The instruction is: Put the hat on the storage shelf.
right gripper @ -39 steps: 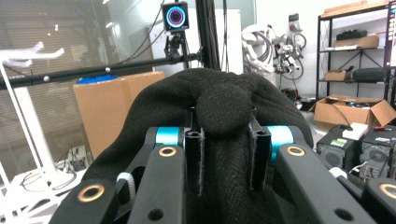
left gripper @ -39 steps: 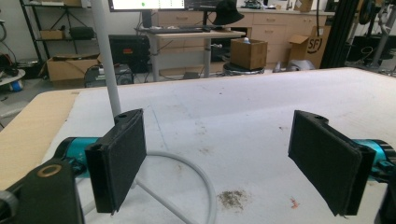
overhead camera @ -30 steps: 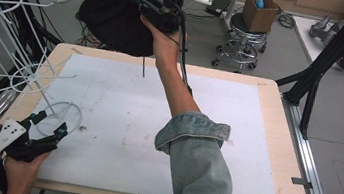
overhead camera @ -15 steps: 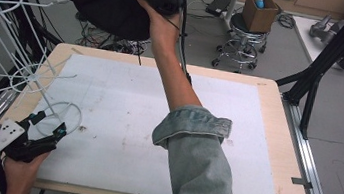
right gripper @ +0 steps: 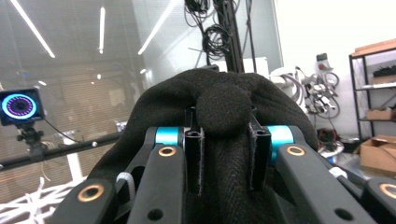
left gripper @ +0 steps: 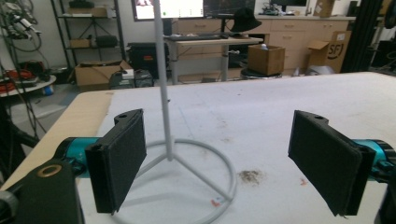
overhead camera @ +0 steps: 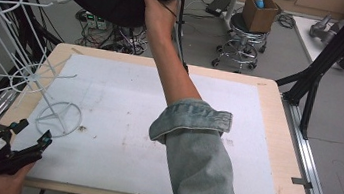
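Black fabric point(right gripper: 224, 140) held aloft beyond the bench, pinched by the right gripper

Nearest, at the bench's point(overhead camera: 265, 139) front left corner, the left gripper point(left gripper: 219, 158) rests with its jaws wide apart and nothing between them, the white wire stand's point(left gripper: 173, 154) ring base and upright pole just ahead of them. Farther off, the outstretched right arm in a denim sleeve point(overhead camera: 198, 151) lifts the right gripper point(right gripper: 227, 154) above the bench's far edge, jaws clamped on a bunched fold of the dark cloth

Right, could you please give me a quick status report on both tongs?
Right tongs shut on black hat, raised beyond the table's far edge. Left tongs open, low, facing white wire rack. Nothing between.
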Demonstrator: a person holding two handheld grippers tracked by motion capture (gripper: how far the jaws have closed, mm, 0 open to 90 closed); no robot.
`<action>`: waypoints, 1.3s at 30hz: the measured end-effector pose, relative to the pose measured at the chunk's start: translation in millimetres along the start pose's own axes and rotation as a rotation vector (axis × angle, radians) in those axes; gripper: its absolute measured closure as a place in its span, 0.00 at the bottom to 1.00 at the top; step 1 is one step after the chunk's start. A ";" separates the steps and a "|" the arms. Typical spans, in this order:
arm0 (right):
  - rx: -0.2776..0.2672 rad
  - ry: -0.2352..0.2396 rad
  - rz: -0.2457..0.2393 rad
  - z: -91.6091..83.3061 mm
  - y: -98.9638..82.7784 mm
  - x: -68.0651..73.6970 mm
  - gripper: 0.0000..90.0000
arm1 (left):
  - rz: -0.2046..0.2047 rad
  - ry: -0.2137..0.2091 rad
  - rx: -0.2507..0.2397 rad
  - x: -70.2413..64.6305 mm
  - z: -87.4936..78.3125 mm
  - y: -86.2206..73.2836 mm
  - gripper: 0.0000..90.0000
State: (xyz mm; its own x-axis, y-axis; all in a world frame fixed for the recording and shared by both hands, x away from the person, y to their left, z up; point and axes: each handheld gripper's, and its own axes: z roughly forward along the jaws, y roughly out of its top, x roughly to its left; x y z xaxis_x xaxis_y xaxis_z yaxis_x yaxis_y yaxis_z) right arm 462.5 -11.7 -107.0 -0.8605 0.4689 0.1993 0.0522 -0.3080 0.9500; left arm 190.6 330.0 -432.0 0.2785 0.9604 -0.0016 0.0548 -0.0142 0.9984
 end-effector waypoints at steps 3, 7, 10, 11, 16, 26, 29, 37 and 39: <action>-0.010 0.009 0.006 2.5 2.1 3.9 0.83 | -0.004 0.013 -0.004 1.7 -6.0 -0.3 0.21; -0.021 0.033 0.018 6.7 4.5 10.4 0.83 | -0.002 0.031 -0.006 3.4 -14.4 -0.7 0.21; -0.031 0.051 0.042 9.6 6.0 15.0 0.83 | -0.003 0.043 -0.014 4.8 -20.5 -1.2 0.21; -0.031 0.051 0.042 9.6 6.0 15.0 0.83 | -0.002 0.046 -0.011 5.3 -22.8 -1.2 0.21; -0.052 0.072 0.070 11.0 8.5 20.2 0.83 | -0.004 0.066 -0.017 6.8 -30.8 -1.7 0.21; -0.038 0.097 0.109 16.5 7.2 27.6 0.83 | 0.000 0.076 -0.021 7.4 -37.8 -1.9 0.21; -0.034 0.097 0.117 18.8 5.8 29.6 0.83 | 0.001 0.079 -0.021 7.5 -38.9 -2.1 0.21; -0.012 0.097 0.145 23.4 1.1 34.2 0.83 | 0.002 0.084 -0.020 8.1 -41.2 -2.2 0.21; -0.004 0.094 0.157 23.4 0.9 35.9 0.83 | 0.004 0.084 -0.019 7.9 -40.9 -2.2 0.21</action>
State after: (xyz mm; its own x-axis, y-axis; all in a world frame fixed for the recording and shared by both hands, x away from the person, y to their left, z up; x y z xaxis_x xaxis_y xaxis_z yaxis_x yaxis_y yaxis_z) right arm 443.5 24.2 -93.4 -0.8855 0.3353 0.3217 0.1879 -0.3747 0.9079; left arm 153.5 349.0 -431.9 0.1973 0.9803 0.0062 0.0356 -0.0135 0.9993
